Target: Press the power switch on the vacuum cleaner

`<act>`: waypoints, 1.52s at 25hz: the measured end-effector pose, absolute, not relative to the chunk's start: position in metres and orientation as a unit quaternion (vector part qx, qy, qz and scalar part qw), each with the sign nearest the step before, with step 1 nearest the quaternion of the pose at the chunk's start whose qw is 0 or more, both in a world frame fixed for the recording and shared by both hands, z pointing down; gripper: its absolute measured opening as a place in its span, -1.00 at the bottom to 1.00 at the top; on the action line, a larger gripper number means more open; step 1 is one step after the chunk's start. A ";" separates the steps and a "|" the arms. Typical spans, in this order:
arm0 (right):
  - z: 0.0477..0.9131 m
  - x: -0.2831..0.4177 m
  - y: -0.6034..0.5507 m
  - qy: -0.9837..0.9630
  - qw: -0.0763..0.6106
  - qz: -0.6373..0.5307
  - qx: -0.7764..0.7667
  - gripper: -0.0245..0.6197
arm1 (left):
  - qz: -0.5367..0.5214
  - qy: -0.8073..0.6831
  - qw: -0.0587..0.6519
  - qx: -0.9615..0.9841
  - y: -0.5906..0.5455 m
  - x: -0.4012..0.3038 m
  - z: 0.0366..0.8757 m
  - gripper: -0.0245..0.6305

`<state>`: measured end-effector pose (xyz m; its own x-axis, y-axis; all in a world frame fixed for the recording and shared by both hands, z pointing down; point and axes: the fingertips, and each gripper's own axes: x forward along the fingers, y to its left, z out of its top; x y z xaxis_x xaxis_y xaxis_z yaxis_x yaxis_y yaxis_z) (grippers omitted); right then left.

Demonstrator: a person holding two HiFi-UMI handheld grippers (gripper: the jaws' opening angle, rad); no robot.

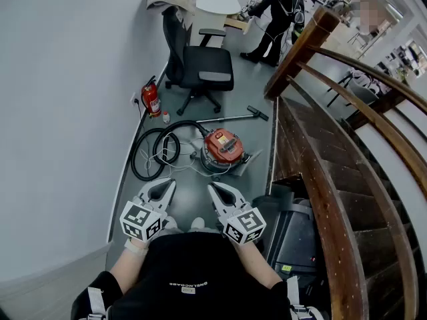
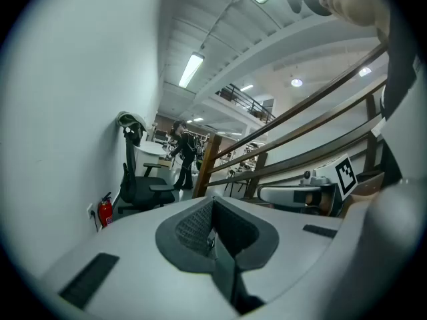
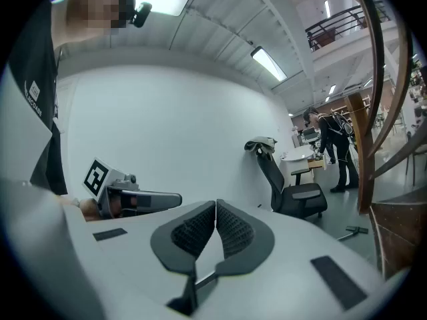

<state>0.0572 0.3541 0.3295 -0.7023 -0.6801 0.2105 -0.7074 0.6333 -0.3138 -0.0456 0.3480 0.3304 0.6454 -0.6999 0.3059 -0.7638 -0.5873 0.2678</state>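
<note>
Grey-padded jaws of the left gripper (image 2: 212, 211) and right gripper (image 3: 215, 209) are both pressed together on nothing. Only the head view shows the orange vacuum cleaner (image 1: 222, 147) on the floor (image 1: 255, 93) ahead, apart from both, its switch too small to pick out; beyond stands an office chair (image 1: 199, 64)

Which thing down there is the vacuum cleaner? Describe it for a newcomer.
Find the wooden staircase on the right; on the grey floor beside it sits the vacuum cleaner. It's the round orange-topped canister with a coiled black hose, unlike the slim red fire extinguisher at the wall.
</note>
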 end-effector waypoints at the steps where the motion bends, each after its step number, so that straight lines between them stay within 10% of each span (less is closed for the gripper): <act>1: 0.329 0.056 0.353 -0.903 0.036 0.188 0.384 -0.84 | 0.080 -0.411 0.187 0.889 0.346 -0.046 0.329 -0.88; 38: 0.367 0.036 0.244 -0.865 0.049 0.200 0.458 -0.83 | 0.085 -0.392 0.199 0.894 0.250 -0.126 0.365 -0.88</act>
<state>0.0364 0.2437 0.3669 -0.5755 -0.7725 0.2683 -0.8119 0.5003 -0.3008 -0.1262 0.2501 0.3648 0.6775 -0.6676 0.3087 -0.7355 -0.6127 0.2893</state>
